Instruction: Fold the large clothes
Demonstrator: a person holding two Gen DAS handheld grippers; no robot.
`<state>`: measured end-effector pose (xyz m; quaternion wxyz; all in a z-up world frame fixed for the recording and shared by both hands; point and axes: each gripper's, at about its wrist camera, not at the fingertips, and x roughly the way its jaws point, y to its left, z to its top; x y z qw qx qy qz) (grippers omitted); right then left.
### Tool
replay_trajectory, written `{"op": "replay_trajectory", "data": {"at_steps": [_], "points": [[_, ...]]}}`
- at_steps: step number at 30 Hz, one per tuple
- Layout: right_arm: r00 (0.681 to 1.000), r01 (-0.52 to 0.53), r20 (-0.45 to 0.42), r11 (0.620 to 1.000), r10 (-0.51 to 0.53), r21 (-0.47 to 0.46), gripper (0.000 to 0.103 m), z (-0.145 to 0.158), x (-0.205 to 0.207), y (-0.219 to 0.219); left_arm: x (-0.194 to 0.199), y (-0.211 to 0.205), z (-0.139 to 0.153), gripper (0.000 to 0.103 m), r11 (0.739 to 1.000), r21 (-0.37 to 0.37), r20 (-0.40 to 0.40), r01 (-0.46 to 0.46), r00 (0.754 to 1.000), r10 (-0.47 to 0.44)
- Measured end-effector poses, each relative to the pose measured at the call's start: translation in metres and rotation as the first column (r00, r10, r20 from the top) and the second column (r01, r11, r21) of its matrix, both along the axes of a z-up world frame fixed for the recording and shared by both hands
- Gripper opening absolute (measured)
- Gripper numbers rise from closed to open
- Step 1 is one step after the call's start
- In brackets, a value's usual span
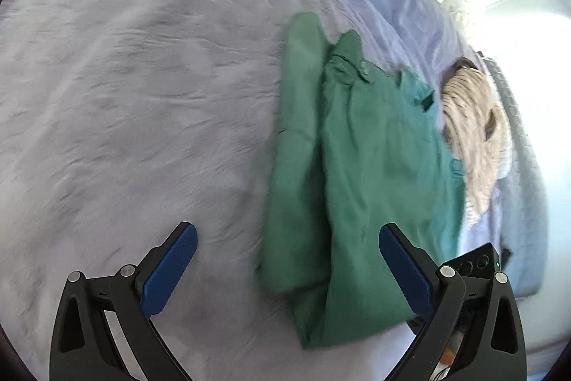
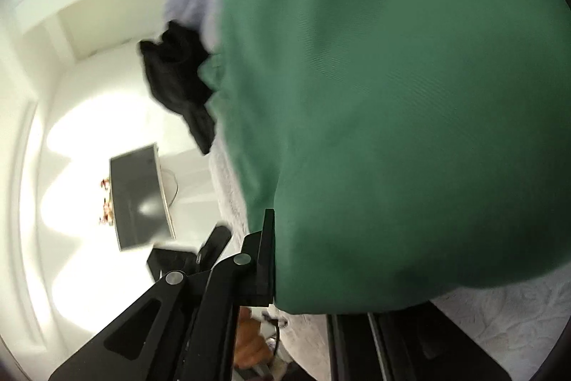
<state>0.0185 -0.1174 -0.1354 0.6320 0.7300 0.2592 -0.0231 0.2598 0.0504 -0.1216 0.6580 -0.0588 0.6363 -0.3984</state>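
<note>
Left tool [image 1: 288, 265] gapes empty; right view shows green garment [image 2: 392, 95] pinched.

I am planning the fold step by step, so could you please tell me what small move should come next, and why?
Probably bring the left gripper down onto the near edge of the green garment. Its fingers stand open and empty above the bed cover, while the right gripper already looks shut on the green cloth, so a second grip would let both lift it.
</note>
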Motion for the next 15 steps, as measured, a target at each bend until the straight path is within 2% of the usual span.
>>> {"op": "replay_trajectory", "data": {"at_steps": [4, 7, 8, 10, 11, 12, 13, 14, 15], "points": [[0.999, -0.036, 0.033, 0.997, 0.038, -0.065, 0.007, 0.025, 0.002, -0.005, 0.005, -0.033, -0.011, 0.102, 0.995, -0.088, -0.110, 0.054, 0.992, -0.063], [0.998, -0.058, 0.028, 0.995, 0.061, -0.081, 0.007, 0.028, 0.005, -0.006, 0.000, -0.062, -0.021, 0.102, 0.986, -0.143, -0.185, 0.086, 0.976, -0.112], [0.997, -0.067, 0.020, 0.994, 0.069, -0.082, 0.007, 0.026, 0.004, -0.006, -0.004, -0.071, -0.024, 0.102, 0.986, -0.136, -0.190, 0.098, 0.974, -0.123], [0.995, -0.094, -0.020, 0.993, 0.093, -0.076, 0.007, 0.020, 0.000, -0.004, -0.013, -0.083, -0.025, 0.099, 0.991, -0.077, -0.151, 0.113, 0.981, -0.124], [0.992, -0.118, -0.052, 0.991, 0.114, -0.068, 0.011, 0.017, 0.002, -0.002, -0.017, -0.089, -0.025, 0.074, 0.991, -0.042, -0.114, 0.123, 0.985, -0.127], [0.985, -0.152, -0.088, 0.987, 0.147, -0.057, 0.012, 0.012, 0.001, 0.001, -0.020, -0.093, -0.024, 0.042, 0.991, 0.006, -0.074, 0.136, 0.988, -0.135], [0.972, -0.201, -0.132, 0.978, 0.193, -0.049, 0.012, 0.009, -0.003, 0.004, -0.022, -0.096, -0.024, 0.033, 0.987, 0.063, -0.034, 0.148, 0.989, -0.146], [0.958, -0.247, -0.165, 0.968, 0.237, -0.045, 0.013, 0.008, -0.007, 0.006, -0.023, -0.097, -0.024, 0.023, 0.986, 0.076, -0.017, 0.151, 0.989, -0.150], [0.939, -0.298, -0.192, 0.953, 0.284, -0.047, 0.013, 0.009, -0.013, 0.007, -0.023, -0.096, -0.021, 0.018, 0.987, 0.059, -0.015, 0.148, 0.989, -0.147]]}}
